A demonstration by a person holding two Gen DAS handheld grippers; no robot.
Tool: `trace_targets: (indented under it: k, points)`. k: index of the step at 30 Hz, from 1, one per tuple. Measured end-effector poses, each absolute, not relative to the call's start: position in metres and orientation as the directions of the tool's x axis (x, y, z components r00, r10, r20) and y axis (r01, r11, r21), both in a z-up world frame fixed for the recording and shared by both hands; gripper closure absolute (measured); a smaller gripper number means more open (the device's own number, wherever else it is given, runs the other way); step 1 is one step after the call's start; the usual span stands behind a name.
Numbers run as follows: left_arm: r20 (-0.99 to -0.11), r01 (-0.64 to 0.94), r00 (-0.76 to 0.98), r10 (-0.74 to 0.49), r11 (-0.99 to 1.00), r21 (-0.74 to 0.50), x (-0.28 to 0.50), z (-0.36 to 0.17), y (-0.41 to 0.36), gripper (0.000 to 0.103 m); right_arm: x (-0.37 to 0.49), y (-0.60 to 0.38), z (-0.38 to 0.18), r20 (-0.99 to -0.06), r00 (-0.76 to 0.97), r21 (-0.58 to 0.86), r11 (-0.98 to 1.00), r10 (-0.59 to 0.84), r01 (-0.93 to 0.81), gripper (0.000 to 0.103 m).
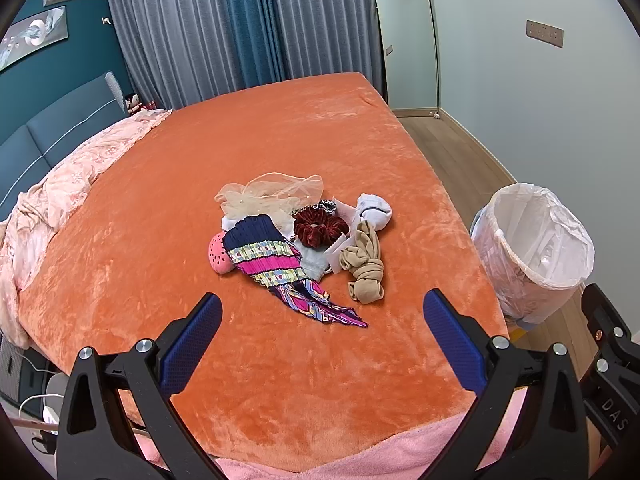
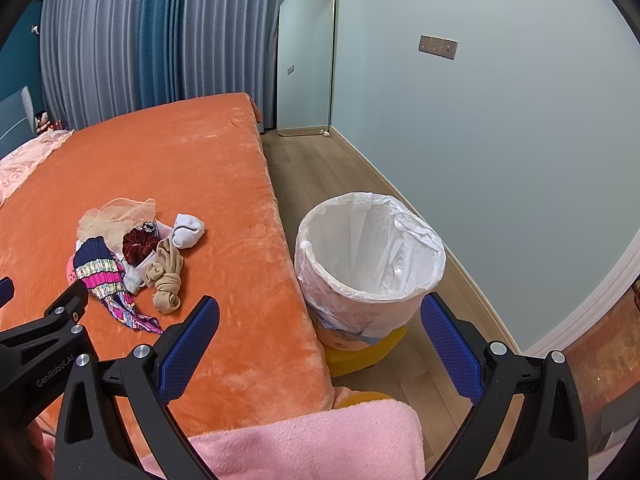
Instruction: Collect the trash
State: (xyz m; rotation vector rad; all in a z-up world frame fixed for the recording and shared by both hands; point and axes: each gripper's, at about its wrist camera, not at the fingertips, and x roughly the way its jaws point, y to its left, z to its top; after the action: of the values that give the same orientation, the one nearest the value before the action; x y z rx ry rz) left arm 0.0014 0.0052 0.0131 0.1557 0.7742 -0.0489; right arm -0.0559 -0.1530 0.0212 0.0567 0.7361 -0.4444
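A pile of small items lies mid-bed: a pleated multicoloured scarf [image 1: 276,268], a beige knotted stocking [image 1: 364,268], a dark red scrunchie [image 1: 320,228], a white sock [image 1: 374,210], cream tulle [image 1: 268,196] and a pink holed piece [image 1: 219,256]. The pile also shows in the right wrist view, with the stocking [image 2: 166,280] nearest. My left gripper [image 1: 322,312] is open and empty, just short of the scarf's tip. My right gripper [image 2: 320,316] is open and empty, over the bed's edge beside the white-lined bin [image 2: 370,256].
The orange bed cover [image 1: 280,140] spreads wide around the pile. The bin [image 1: 532,240] stands on the wood floor [image 2: 320,168] right of the bed, on a yellow base [image 2: 360,354]. A pink quilt [image 1: 60,184] lies at the left. A pink fleece [image 2: 312,440] is at the bottom.
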Motion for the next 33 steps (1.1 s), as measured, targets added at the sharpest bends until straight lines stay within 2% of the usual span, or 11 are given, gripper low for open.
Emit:
trace_targets:
  k: [33]
  points:
    - [-0.698, 0.113, 0.716, -0.009, 0.988, 0.103, 0.02, 0.0, 0.017, 0.007, -0.045, -0.148, 0.011, -0.66, 0.649, -0.122, 0.906, -0.379, 0.405, 0.007]
